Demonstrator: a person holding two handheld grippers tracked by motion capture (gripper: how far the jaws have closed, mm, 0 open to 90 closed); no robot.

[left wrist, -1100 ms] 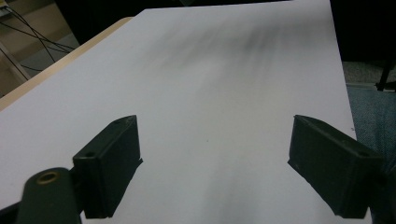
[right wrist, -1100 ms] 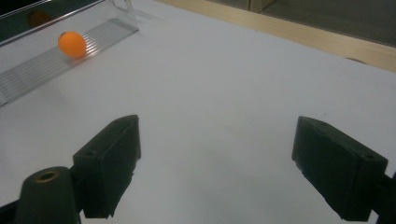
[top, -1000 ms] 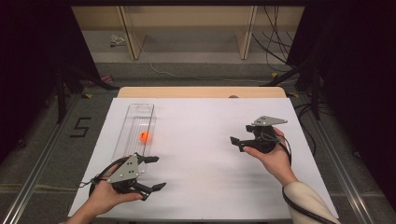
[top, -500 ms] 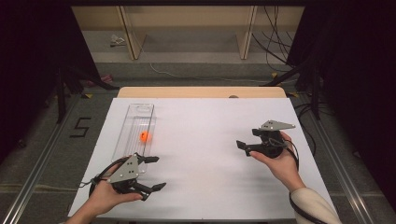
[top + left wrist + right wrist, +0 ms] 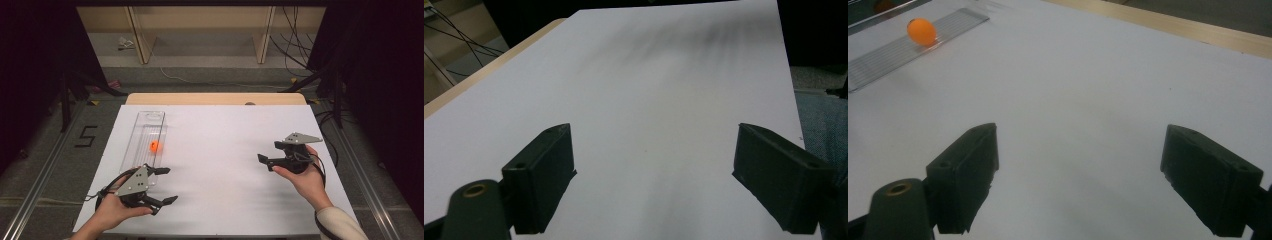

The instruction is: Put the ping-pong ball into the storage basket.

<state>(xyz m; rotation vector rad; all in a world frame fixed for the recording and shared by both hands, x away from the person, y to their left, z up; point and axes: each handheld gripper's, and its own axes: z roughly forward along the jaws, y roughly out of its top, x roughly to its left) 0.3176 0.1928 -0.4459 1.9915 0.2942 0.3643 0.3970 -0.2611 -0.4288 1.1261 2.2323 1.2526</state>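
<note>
From above, the left claw (image 5: pixel 167 185) sat low at the near left of the white tabletop (image 5: pixel 220 150), gripped in the person's left hand (image 5: pixel 112 210), jaws spread wide and nothing between them; the right claw (image 5: pixel 267 154) hovered at the right side in the right hand (image 5: pixel 305 180), pointing leftwards across the sheet, well apart from its partner; its jaws looked parted there, but the high view left that hard to judge. The orange ball (image 5: pixel 154 146) rested in the clear ridged tray (image 5: pixel 150 122), which ran lengthwise along the left part of the tabletop, its near end just beside the left claw; the ball lay around the tray's middle, untouched by either claw.

Over to the right gripper view, and the doubt was settled: the right claw (image 5: pixel 1078 175) was released, two black jaws standing far apart over bare white surface; the orange ball (image 5: pixel 921 31) showed far off at the upper left, sitting on the tray (image 5: pixel 948 27), with the wooden edge of the tabletop beyond. The left gripper view gave the left claw (image 5: pixel 654 180) equally released, jaws wide over plain white sheet with soft shadows across it; the sheet's edges and the floor to the right were what it added.
</note>
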